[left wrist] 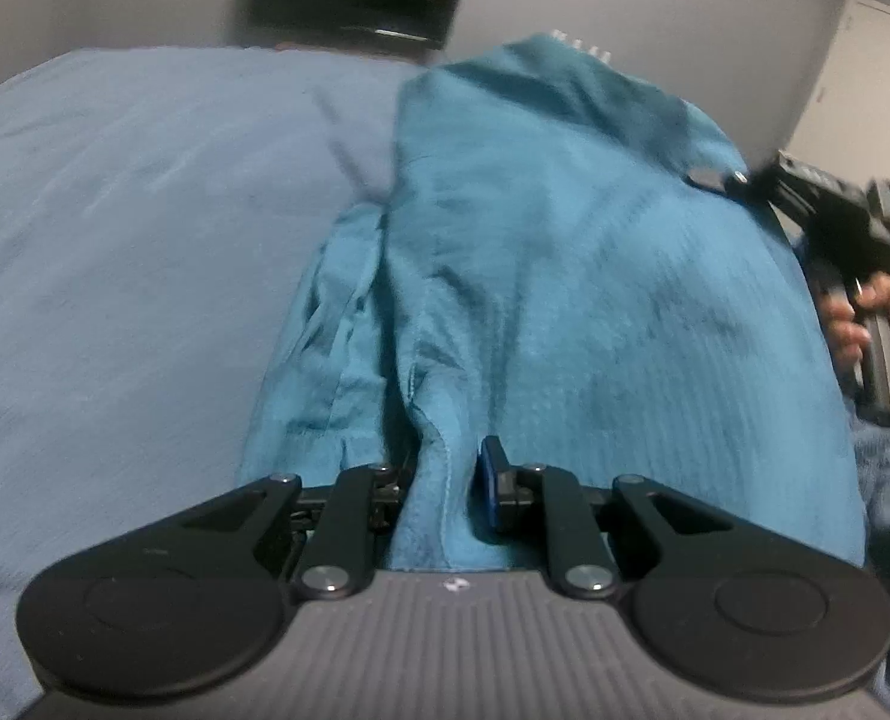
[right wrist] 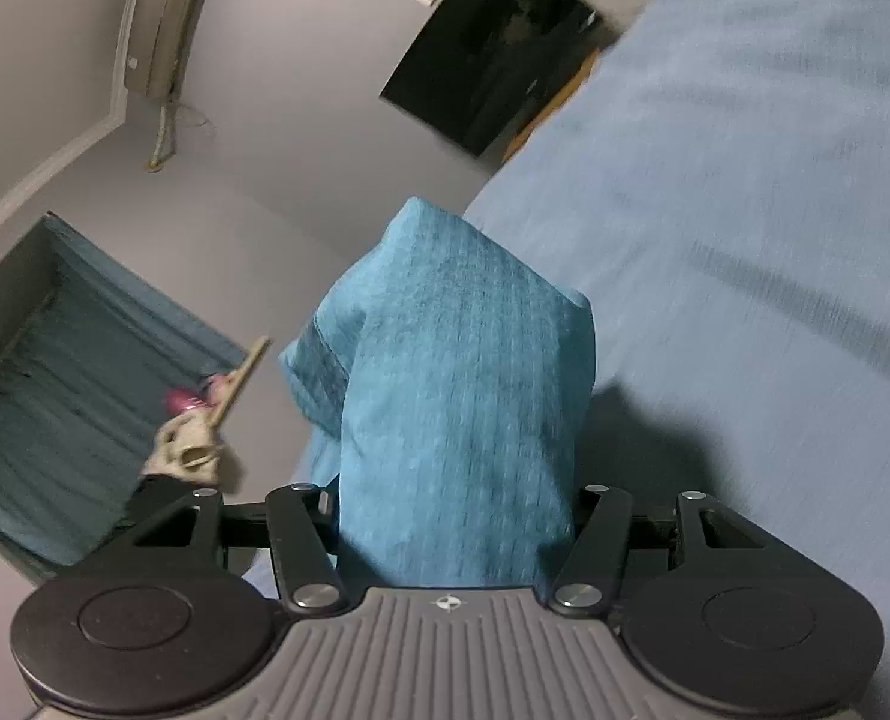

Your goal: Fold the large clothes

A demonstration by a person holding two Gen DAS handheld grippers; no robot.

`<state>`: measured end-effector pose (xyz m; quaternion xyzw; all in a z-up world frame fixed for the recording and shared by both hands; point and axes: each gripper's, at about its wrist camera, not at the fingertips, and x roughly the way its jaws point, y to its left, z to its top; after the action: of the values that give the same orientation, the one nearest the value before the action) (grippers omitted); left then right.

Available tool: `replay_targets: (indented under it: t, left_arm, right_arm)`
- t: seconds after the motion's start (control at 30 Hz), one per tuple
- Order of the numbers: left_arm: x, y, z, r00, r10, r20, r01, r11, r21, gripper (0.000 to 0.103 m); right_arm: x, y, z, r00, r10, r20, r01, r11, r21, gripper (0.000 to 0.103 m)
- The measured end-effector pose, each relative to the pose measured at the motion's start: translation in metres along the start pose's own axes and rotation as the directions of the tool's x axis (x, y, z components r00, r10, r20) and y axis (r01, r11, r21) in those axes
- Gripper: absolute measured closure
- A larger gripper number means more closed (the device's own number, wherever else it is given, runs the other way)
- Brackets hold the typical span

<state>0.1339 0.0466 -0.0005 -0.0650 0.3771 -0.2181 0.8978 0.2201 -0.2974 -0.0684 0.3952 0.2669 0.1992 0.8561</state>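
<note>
The garment (left wrist: 565,276) is teal, with a ribbed, waffle-like weave, a stitched hem and soft, deep folds. It lies lifted over a bed (left wrist: 115,240) covered in a smooth, pale blue sheet with faint creases.

In the left wrist view, the left gripper (left wrist: 445,480) has its jaws drawn narrow, pinching a ridge of the cloth. One blue pad (left wrist: 493,480) shows on the right side of the fold; the other finger is buried in fabric. From there the garment spreads away, broad and draped, toward the far edge of the bed.

In the right wrist view, the right gripper (right wrist: 454,516) holds a thicker bunch of the cloth (right wrist: 445,372) between jaws set about half apart; its fingertips are hidden by the fabric, which rises in front of the lens like a blunt hood.

Only the left view shows the right gripper from outside (left wrist: 847,222), a black body at the garment's right edge, with a hand (left wrist: 883,336) around its grip. Only the right view shows a wall air conditioner (right wrist: 166,18), a teal curtain (right wrist: 61,390) and a pale toy figure (right wrist: 190,438). Both show a dark screen (right wrist: 493,54) on the grey wall.
</note>
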Motion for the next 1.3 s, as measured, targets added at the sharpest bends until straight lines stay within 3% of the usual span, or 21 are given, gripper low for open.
replay_targets:
  t: [0.1, 0.23, 0.4, 0.53, 0.67, 0.77, 0.8, 0.83, 0.87, 0.9, 1.0, 1.13, 1.2, 1.3]
  left_arm:
    - [0.018, -0.016, 0.012, 0.999, -0.010, 0.032, 0.010, 1.000, 0.005, 0.091]
    - [0.037, -0.018, 0.012, 0.999, -0.021, 0.033, 0.022, 1.000, -0.011, 0.091]
    - [0.047, -0.025, 0.013, 0.999, -0.037, 0.028, 0.037, 0.999, -0.001, 0.091]
    - [0.048, -0.030, 0.013, 0.999, -0.041, 0.030, 0.040, 0.998, 0.047, 0.091]
    - [0.056, -0.020, 0.014, 0.999, -0.030, 0.024, 0.028, 0.997, 0.071, 0.091]
    - [0.056, -0.017, 0.012, 0.999, -0.041, 0.027, 0.039, 0.998, 0.056, 0.091]
    - [0.054, -0.016, 0.010, 0.999, -0.040, 0.028, 0.038, 0.998, 0.059, 0.091]
    - [0.054, -0.017, 0.009, 0.999, -0.038, 0.029, 0.036, 0.997, 0.064, 0.091]
    - [0.055, -0.017, 0.009, 0.999, -0.037, 0.030, 0.035, 0.997, 0.066, 0.091]
    - [0.051, -0.017, 0.008, 0.999, -0.040, 0.032, 0.038, 0.997, 0.067, 0.091]
    - [0.048, -0.015, 0.008, 0.998, -0.054, 0.036, 0.052, 0.997, 0.059, 0.091]
    - [0.046, -0.008, 0.007, 0.996, -0.079, 0.043, 0.077, 0.996, 0.051, 0.091]
    - [0.051, -0.003, 0.005, 0.995, -0.095, 0.037, 0.094, 0.995, 0.030, 0.091]
    - [0.053, -0.002, 0.000, 0.996, -0.083, 0.038, 0.081, 0.996, 0.044, 0.087]
  right_arm:
    - [0.003, 0.002, 0.046, 0.999, -0.049, 0.025, 0.051, 0.996, -0.079, 0.043]
    - [0.043, 0.004, 0.088, 0.991, -0.125, -0.047, 0.115, 0.976, -0.183, 0.039]
    - [0.096, -0.003, 0.078, 0.956, -0.287, -0.067, 0.268, 0.941, -0.208, 0.019]
    - [0.078, -0.008, 0.069, 0.947, -0.322, -0.004, 0.315, 0.929, -0.196, 0.012]
    - [0.067, 0.018, 0.057, 0.929, -0.356, 0.102, 0.370, 0.875, -0.312, 0.012]
    - [0.054, 0.039, 0.055, 0.915, -0.328, 0.233, 0.397, 0.834, -0.384, 0.015]
    - [0.054, 0.041, 0.059, 0.912, -0.328, 0.246, 0.403, 0.828, -0.390, 0.023]
    - [0.056, 0.041, 0.063, 0.910, -0.340, 0.239, 0.410, 0.826, -0.387, 0.027]
    - [0.061, 0.039, 0.068, 0.907, -0.360, 0.216, 0.418, 0.826, -0.377, 0.041]
    - [0.069, 0.037, 0.073, 0.906, -0.376, 0.196, 0.423, 0.829, -0.366, 0.048]
    - [0.084, 0.030, 0.075, 0.893, -0.408, 0.190, 0.449, 0.834, -0.321, 0.046]
    - [0.126, 0.001, 0.069, 0.843, -0.507, 0.180, 0.538, 0.783, -0.311, 0.041]
    - [0.135, -0.012, 0.069, 0.819, -0.545, 0.181, 0.574, 0.771, -0.276, 0.024]
    - [0.125, -0.013, 0.066, 0.840, -0.506, 0.194, 0.539, 0.815, -0.212, 0.022]
